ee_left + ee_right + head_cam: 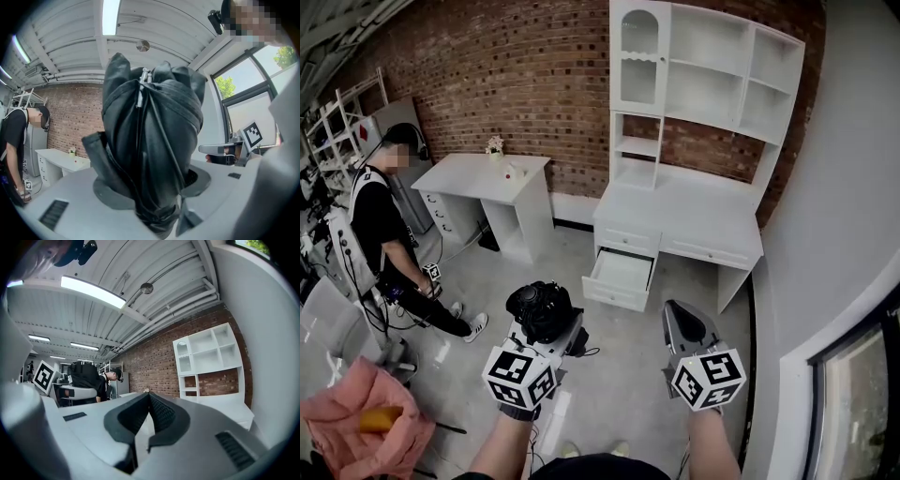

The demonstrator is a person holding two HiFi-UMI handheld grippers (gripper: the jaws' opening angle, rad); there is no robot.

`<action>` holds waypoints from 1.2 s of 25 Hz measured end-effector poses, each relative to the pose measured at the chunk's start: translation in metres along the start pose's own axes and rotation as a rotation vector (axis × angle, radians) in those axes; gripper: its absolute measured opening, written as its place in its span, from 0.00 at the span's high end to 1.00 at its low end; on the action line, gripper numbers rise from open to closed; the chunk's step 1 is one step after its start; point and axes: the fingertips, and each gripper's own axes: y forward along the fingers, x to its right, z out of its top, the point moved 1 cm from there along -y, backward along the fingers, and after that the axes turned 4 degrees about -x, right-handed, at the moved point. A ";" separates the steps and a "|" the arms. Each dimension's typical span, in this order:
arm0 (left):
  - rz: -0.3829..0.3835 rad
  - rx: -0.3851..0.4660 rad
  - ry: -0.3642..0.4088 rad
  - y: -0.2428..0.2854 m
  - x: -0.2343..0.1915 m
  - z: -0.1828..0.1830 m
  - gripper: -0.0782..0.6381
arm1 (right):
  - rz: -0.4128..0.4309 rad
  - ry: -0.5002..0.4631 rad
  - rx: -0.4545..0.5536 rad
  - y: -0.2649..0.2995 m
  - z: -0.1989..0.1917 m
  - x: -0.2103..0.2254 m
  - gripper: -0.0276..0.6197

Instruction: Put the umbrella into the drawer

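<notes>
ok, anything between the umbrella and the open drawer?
Nothing visible. The left gripper holds the folded umbrella in its jaws; only bare floor lies between it and the pulled-out drawer. The person stands well off to the left, out of that line.

Your head camera looks forward and steeply down past the left tool [551, 330] and right tool [682, 319] to the floor [628, 384], the white desk [675, 211] and the brick wall [534, 75]. Each tool camera sits just behind its jaws, facing level. The umbrella [150, 140] blocks the left one close up. All three views share that wall.
</notes>
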 end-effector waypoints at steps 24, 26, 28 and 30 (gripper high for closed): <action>-0.001 -0.044 -0.011 0.084 0.039 0.005 0.56 | 0.000 0.031 0.005 0.002 0.006 0.093 0.95; -0.013 -0.040 -0.011 0.092 0.033 -0.001 0.56 | -0.009 0.027 0.005 0.009 0.000 0.094 0.95; -0.025 -0.033 -0.007 0.101 0.023 -0.008 0.56 | -0.020 0.020 0.009 0.019 -0.006 0.094 0.95; -0.036 -0.025 -0.003 0.109 0.014 -0.017 0.56 | -0.028 0.010 0.010 0.032 -0.016 0.094 0.95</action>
